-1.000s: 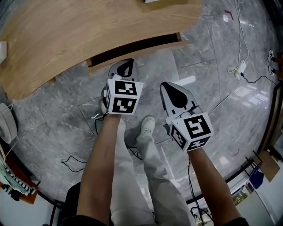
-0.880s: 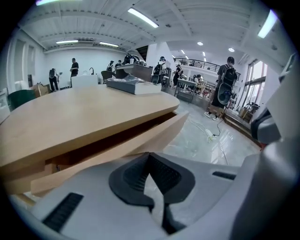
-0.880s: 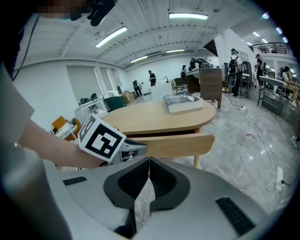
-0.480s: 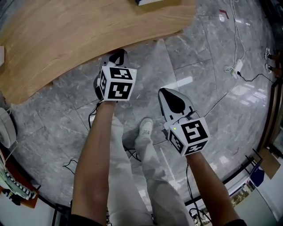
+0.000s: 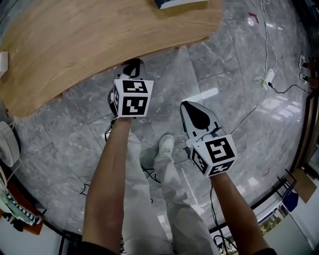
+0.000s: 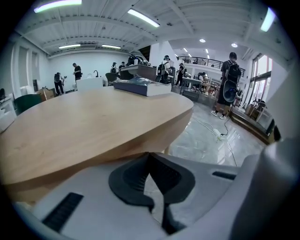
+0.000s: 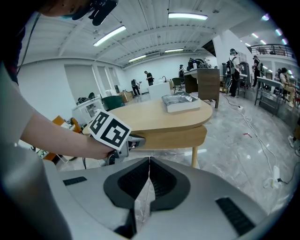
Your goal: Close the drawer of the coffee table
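Just ahead of left claw [image 5: 132,64], coffee table [image 5: 89,40].

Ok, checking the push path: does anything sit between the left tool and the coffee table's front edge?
Nothing visible. The left tool, shut, is right at the front edge of the coffee table; the book lies on top, clear of it.

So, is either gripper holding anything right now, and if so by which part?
Nothing is held. The left gripper is shut on nothing, its nose by the coffee table edge; the right gripper is shut and empty too.
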Available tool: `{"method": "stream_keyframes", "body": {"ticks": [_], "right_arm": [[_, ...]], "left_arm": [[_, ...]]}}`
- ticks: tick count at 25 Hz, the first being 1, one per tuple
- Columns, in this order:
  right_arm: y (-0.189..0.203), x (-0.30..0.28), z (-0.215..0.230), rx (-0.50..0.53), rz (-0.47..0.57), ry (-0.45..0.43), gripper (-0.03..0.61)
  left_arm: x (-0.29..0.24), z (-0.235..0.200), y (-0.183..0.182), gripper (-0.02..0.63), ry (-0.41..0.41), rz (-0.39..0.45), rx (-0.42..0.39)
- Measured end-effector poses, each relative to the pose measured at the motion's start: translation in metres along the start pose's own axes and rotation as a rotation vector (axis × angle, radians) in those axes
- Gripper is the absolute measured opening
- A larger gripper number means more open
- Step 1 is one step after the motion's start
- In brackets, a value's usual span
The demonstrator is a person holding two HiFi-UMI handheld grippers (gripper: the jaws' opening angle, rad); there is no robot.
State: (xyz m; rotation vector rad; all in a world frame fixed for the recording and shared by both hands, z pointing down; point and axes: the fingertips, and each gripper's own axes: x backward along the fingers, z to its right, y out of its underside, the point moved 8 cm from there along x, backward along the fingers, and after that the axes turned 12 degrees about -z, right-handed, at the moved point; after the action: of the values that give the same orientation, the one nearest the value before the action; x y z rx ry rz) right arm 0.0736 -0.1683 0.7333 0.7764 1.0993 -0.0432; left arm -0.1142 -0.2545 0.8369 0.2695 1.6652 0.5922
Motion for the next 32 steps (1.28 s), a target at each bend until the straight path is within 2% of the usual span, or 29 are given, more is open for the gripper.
{"method": "stream_keyframes", "body": {"ticks": [8, 14, 24, 32], "right_arm": [[-0.008, 0.011, -0.002, 0.005, 0.015, 0.006, 0.02], [-0.014, 0.031, -0.008, 0.018, 0.022, 0.006, 0.02], [-0.042, 0.075, -0.022, 0.051, 0.061, -0.001, 0.02], [-0.062, 0.122, -0.038, 0.072, 0.081, -0.005, 0.02]], "left_arm": [[0.022, 0.007, 0.012, 0.0, 0.036, 0.004, 0.001], [0.057, 0.013, 0.017, 0.0, 0.085, 0.018, 0.021], [0.135, 0.016, -0.018, 0.0, 0.092, 0.113, 0.003], [0.21, 0.021, -0.044, 0.0, 0.093, 0.19, 0.027]]}}
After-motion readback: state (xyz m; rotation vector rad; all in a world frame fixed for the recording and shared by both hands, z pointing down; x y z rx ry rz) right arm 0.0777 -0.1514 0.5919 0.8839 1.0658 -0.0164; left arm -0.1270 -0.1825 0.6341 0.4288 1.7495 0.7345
